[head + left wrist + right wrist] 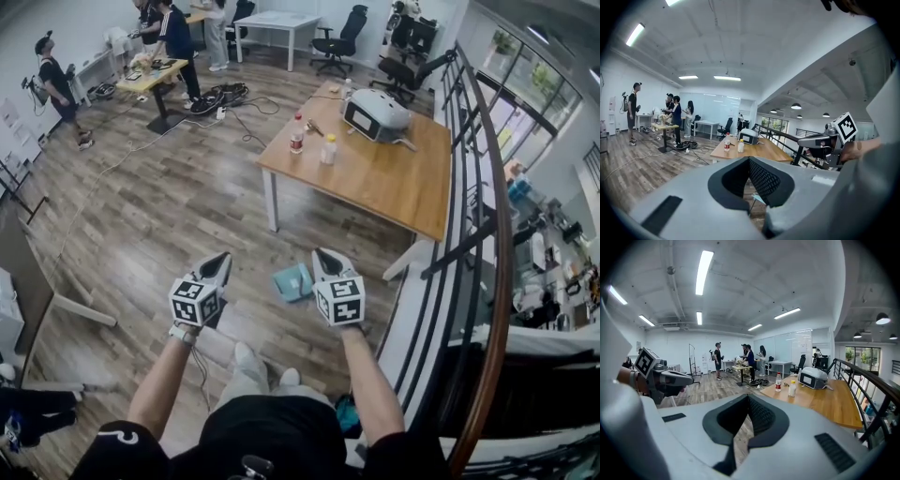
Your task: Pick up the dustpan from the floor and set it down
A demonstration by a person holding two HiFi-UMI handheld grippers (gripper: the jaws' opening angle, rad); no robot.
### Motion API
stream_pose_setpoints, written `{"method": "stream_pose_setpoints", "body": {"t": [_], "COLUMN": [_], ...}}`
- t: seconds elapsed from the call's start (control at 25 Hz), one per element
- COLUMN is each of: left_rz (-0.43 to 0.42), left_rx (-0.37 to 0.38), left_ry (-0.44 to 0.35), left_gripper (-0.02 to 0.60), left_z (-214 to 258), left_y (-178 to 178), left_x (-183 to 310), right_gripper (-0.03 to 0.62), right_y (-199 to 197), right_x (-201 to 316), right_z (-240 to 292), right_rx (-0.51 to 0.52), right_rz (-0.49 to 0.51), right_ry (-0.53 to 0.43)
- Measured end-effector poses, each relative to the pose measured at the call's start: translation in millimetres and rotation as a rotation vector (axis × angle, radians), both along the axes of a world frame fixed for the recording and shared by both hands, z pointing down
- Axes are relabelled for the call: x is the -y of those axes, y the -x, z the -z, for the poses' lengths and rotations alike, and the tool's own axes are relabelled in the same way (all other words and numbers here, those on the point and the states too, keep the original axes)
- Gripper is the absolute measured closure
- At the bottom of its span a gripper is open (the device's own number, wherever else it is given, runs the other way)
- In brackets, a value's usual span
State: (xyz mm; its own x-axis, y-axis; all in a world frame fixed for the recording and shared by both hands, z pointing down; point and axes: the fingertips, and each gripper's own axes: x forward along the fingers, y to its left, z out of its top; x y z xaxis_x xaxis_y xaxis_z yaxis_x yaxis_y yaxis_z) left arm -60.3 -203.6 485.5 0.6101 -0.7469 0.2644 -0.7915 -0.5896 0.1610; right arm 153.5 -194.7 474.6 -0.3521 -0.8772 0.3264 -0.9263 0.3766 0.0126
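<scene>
Just starting: holding grey left gripper (219,261) and grey right gripper (324,255) pinched shut, empty, near the pale-blue plastic dustpan (293,281) lying ungrasped on brown wooden floor (169,216)

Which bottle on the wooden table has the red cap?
The taller bottle, red-labelled too; the white bottle beside it has a yellow cap.

Two grey grippers: left gripper (223,259), right gripper (322,254). Between them: one teal plastic dustpan (293,281). Ahead: one wooden table (375,183), two plastic bottles (297,134) (329,150), one grey-white appliance (375,114), four people (56,84) (176,37) (150,13) (215,26), two black office chairs (342,39) (405,71).
</scene>
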Motion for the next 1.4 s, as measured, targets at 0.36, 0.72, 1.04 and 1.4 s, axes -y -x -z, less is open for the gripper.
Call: {"method": "stream_pose_setpoints", "body": {"t": [0.36, 0.72, 1.04, 1.4], "left_rz": [-0.034, -0.071, -0.118, -0.148], "left_rx": [-0.004, -0.007, -0.003, -0.023], "left_ry": [0.000, -0.015, -0.031, -0.009], "left_gripper": [0.589, 0.588, 0.588, 0.588], "left_z": [-3.4, -11.1, -37.1, -108.6], "left_y": [2.1, -8.8, -29.1, -59.7], "left_x": [25.6, 42.2, 59.8, 84.0], "right_gripper": [0.597, 0.599, 0.598, 0.597], "right_y": [5.9, 4.5, -16.3, -40.3], "right_x": [21.6, 31.7, 51.7, 72.1], "right_z": [-6.0, -25.0, -58.0, -145.2], "right_rx": [-0.003, 0.015, 0.014, 0.010], "right_rz": [-0.024, -0.023, -0.044, -0.050], "right_ry": [0.008, 0.054, 0.074, 0.138]}}
